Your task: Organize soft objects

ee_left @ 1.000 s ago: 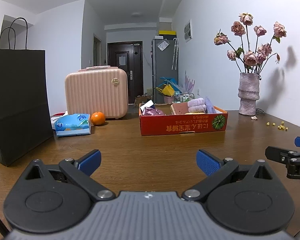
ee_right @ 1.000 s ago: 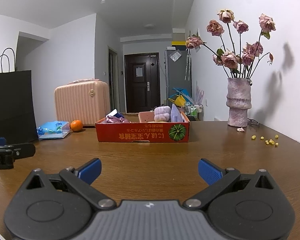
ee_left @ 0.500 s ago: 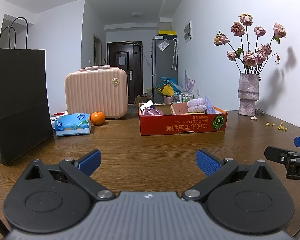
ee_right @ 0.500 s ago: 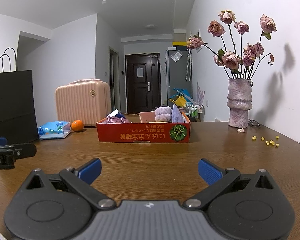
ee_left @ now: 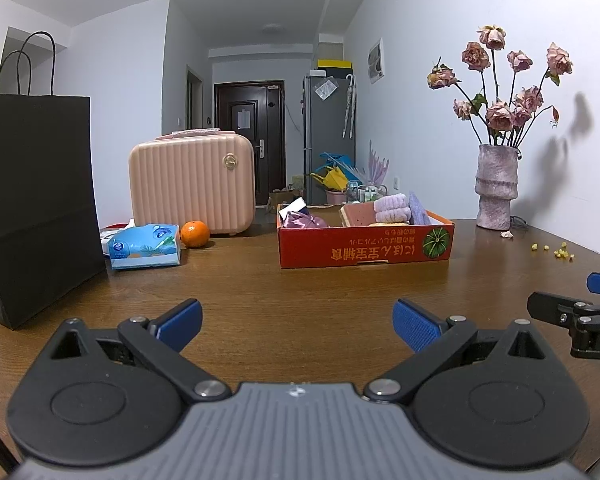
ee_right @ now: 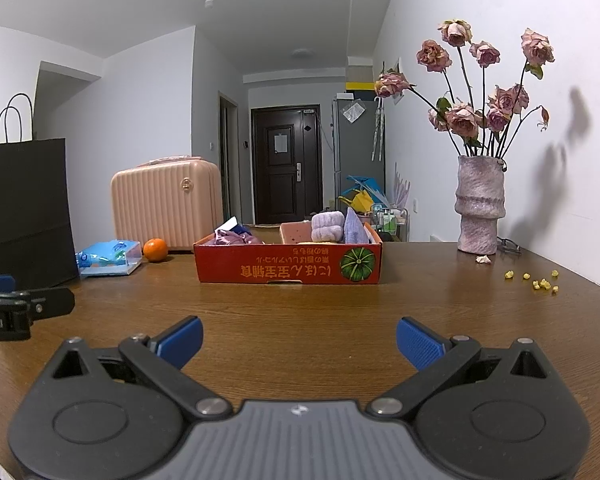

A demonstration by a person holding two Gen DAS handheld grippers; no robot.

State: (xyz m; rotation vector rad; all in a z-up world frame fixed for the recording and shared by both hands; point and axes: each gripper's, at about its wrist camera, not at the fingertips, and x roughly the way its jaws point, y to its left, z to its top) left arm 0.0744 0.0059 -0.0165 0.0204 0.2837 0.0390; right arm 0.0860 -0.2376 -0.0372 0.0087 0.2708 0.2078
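Left wrist view is showing the left gripper [ee_left: 296,322] hovering low over the desk [ee_left: 300,284], jaws spread wide, gripping nothing; right gripper [ee_right: 298,340] is sitting alongside it, jaws likewise spread and gripping nothing. Soft things are lying in the red cardboard box [ee_left: 364,246] mid-desk: purple satin cloth [ee_left: 302,222] at its left, pink sponge [ee_left: 356,214], rolled lilac towel [ee_left: 392,208] and purple cloth [ee_left: 418,210] at its right. Scene is fitting either sorting about to go on or sorting finished, so no step is settled. Any grasp here is wanting a soft pinch on the towel's middle, without dragging the box. Going left to right: black paper bag [ee_left: 36,200], tissue pack [ee_left: 144,246], orange [ee_left: 195,234], pink suitcase [ee_left: 192,182], box, vase [ee_left: 496,188] with dried roses, yellow crumbs [ee_left: 556,250]. Hallway with dark door behind.
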